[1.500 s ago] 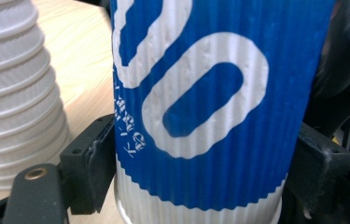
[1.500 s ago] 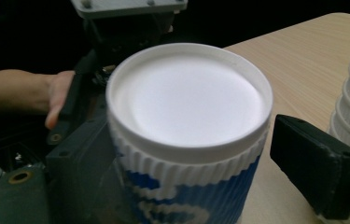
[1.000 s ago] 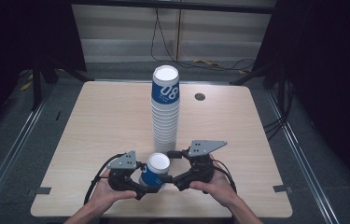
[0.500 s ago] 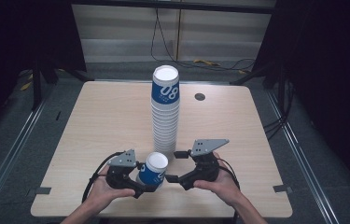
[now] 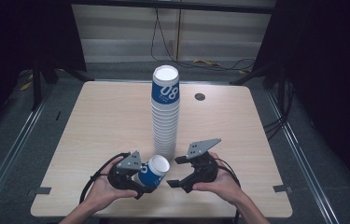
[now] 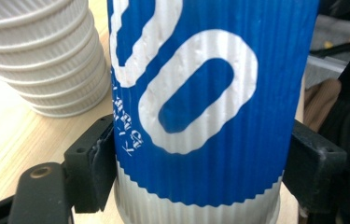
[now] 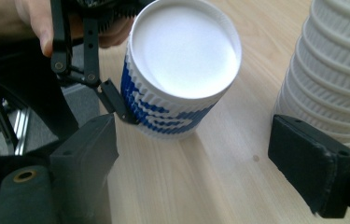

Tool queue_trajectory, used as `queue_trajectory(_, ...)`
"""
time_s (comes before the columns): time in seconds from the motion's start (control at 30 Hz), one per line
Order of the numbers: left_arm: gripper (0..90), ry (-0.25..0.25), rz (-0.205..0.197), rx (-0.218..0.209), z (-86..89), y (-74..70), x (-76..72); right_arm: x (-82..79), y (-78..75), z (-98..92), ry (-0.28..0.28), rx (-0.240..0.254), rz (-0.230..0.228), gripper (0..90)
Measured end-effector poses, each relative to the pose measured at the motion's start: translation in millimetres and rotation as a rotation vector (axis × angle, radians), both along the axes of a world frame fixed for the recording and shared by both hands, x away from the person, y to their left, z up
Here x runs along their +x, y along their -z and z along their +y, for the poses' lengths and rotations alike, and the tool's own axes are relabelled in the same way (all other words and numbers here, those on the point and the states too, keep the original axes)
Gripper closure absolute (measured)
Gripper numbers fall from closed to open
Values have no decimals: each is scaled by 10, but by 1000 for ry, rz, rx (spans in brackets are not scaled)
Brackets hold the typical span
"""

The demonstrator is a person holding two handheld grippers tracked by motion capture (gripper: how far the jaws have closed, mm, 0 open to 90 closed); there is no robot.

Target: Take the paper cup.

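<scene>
A pale wooden table w/ rounded corners is seen in a dark room, grey floor and cables beyond. A tall stack of white ribbed paper cups, blue-banded on top, stands mid-table. A single blue-and-white ribbed paper cup, tilted, is clamped in the left hand-held gripper nr the front edge. The right hand-held gripper is held apart, empty, just beside it. The cup's white numeral is shown close in the left gripper view; its white inside in the right gripper view.

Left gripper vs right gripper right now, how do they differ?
The left gripper is shut on the blue cup, a jaw on each side of it; the right gripper is open and holds nothing. The left carries the cup tilted, while the right's jaws point toward that cup. Both are hand-held near the cup stack.
</scene>
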State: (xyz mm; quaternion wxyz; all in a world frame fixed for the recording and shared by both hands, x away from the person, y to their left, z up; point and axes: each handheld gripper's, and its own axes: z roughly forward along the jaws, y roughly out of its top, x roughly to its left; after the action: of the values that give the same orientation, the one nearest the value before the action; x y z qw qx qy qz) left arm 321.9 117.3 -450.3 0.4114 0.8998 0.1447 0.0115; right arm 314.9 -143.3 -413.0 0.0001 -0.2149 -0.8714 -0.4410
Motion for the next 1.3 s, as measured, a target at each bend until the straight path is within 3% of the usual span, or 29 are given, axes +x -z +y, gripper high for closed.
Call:
queue_trajectory(0.2,223,8,18,46,-50,20,0,9,9,35,-29,-48,25,168)
queue_trajectory(0.27,224,10,34,42,-62,28,-8,17,15,41,-26,-55,30,164)
queue_trajectory(0.63,225,27,31,78,-105,18,-23,22,63,89,-75,-128,59,167)
queue_trajectory(0.87,227,45,8,137,-165,-14,-50,49,48,115,-98,-165,49,183)
queue_trajectory(0.97,226,35,0,149,-183,-5,-48,66,42,124,-115,-174,85,183)
queue_trajectory(1.17,226,51,-8,168,-207,-19,-46,97,23,149,-133,-207,84,195)
queue_trajectory(1.3,226,74,-26,201,-226,-64,-38,109,14,159,-140,-212,108,195)
